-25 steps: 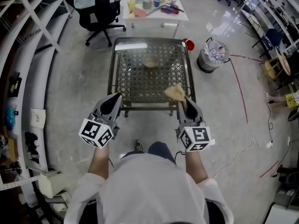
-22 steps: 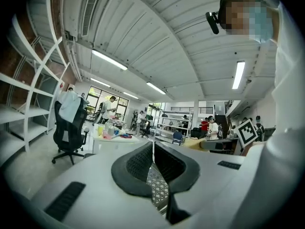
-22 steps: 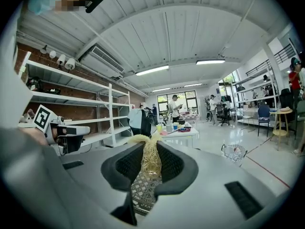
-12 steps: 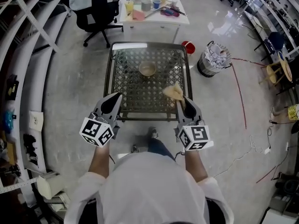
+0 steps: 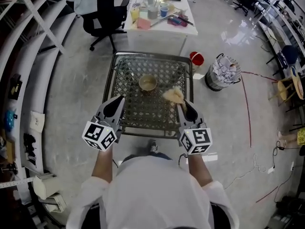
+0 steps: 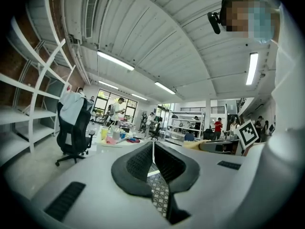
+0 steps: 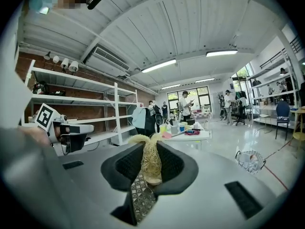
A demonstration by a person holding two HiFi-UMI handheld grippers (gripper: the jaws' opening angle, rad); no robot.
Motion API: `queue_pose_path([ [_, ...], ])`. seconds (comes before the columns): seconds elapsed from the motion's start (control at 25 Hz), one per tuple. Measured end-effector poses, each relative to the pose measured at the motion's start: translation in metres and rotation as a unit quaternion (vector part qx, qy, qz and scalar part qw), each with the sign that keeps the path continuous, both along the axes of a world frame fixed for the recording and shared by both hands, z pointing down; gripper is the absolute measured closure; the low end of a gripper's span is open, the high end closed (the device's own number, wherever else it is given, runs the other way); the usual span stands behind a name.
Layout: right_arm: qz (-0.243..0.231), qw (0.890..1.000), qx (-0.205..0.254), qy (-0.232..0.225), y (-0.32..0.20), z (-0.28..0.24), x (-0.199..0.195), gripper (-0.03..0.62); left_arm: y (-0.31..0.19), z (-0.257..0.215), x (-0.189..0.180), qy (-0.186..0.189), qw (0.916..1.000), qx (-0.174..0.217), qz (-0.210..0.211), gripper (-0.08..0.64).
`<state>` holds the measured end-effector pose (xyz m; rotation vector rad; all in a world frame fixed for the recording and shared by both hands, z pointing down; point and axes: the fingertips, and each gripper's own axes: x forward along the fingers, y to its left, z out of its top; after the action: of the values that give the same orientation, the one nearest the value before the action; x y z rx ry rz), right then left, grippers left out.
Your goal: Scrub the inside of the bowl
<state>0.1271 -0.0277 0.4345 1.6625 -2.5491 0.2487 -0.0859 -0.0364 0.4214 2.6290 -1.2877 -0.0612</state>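
We stand at the near edge of the mesh-topped table (image 5: 143, 114) with both tools held out roughly level over it. The bowl (image 5: 148, 83) sits upright and mouth-up on the mesh, a little past the table's middle and apart from both tools.

Our right gripper (image 5: 180, 106) is clamped on a straw-coloured fibre scrubber (image 5: 174, 95). In the right gripper view the pale strands are pinched between the black pads, and a tuft spills out past the tips. The scrubber's long axis follows the gripper's own line, pointing towards 11 o'clock in the head view.

Our left gripper (image 5: 119, 100) has its jaws pressed together on nothing. In the left gripper view the pads meet along one thin seam.

The relation that matters is bowl to scrubber. In the head view the bowl lies at about 10 o'clock from the tuft and near it, and at about 2 o'clock from the left gripper's tips, somewhat farther off. So the bowl sits ahead and between the two tools, with the right one closer.

We judge that scrubbing has not begun. The right tool needs to swing towards 10 o'clock and tip downward to bring the tuft inside the rim. The left tool would need to open if it is to steady the bowl.
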Motion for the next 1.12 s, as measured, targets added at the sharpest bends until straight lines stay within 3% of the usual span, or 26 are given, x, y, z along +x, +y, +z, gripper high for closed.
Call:
queue_pose_path([
  [0.44, -0.022, 1.000, -0.019, -0.002, -0.037, 0.017, 0.014, 0.503, -0.032, 0.014, 0.016, -0.003, 0.9996, -0.020, -0.020, 0.525],
  [1.12, 0.032, 0.999, -0.024, -0.006, -0.093, 0.017, -0.005, 0.503, -0.119, 0.025, 0.014, -0.011, 0.9980, -0.035, 0.053, 0.525],
])
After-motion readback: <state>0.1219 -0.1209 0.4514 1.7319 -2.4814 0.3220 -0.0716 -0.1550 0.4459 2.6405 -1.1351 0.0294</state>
